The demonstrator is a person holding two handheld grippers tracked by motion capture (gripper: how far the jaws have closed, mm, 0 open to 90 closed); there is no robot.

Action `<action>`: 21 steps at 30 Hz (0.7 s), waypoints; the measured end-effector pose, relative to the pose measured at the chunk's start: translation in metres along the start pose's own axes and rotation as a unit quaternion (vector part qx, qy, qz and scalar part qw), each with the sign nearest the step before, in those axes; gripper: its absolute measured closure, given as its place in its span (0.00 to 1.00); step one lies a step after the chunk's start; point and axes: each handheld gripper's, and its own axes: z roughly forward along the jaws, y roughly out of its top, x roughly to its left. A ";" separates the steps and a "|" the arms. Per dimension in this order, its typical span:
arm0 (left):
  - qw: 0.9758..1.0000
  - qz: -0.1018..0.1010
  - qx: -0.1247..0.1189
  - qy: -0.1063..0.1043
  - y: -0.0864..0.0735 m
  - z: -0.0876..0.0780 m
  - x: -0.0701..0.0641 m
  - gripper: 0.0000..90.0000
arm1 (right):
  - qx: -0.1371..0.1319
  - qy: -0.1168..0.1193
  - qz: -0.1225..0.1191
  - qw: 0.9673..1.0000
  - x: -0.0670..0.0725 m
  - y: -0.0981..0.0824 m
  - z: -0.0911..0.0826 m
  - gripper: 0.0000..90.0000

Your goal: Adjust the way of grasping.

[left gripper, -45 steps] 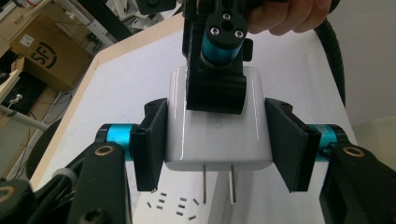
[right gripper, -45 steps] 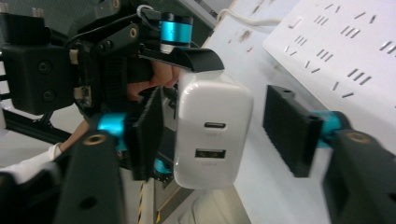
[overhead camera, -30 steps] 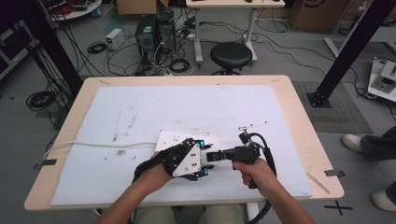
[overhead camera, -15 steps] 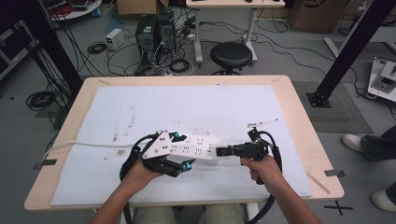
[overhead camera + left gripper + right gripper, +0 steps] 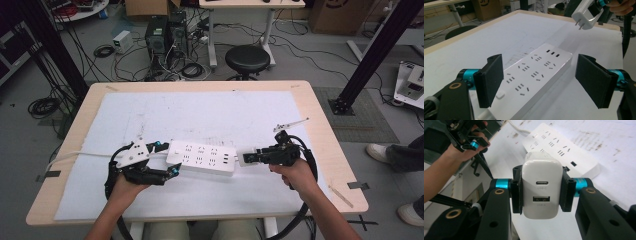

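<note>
Wooden table (image 5: pixel 320 100) under a white mat (image 5: pixel 210 112), power strip (image 5: pixel 201 157) flat near its front edge, cord (image 5: pixel 75 156) trailing off to the left.

Left forearm up from the bottom edge, hand wrapped round the left gripper (image 5: pixel 162 160), held low and level at the strip's left end. Jaws just swung open, pads (image 5: pixel 489 78) standing wide either side of the strip's end, clear of its sides, nothing pinched.

Right forearm angled in from the lower right, right gripper (image 5: pixel 248 158) raised off the mat and pointed leftward at the strip's right end. Pads (image 5: pixel 516 192) clamped hard on the flanks of a white charger (image 5: pixel 541 187), two ports facing the right gripper view's camera, prongs (image 5: pixel 579 25) bare and aimed down at the strip, hanging just off its right end, not yet in any socket.

No containers on the table.
</note>
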 end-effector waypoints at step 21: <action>0.998 -0.027 -0.007 0.059 -0.019 -0.041 0.006 0.25 | 0.052 -0.069 -0.057 0.995 0.006 0.024 -0.027 0.71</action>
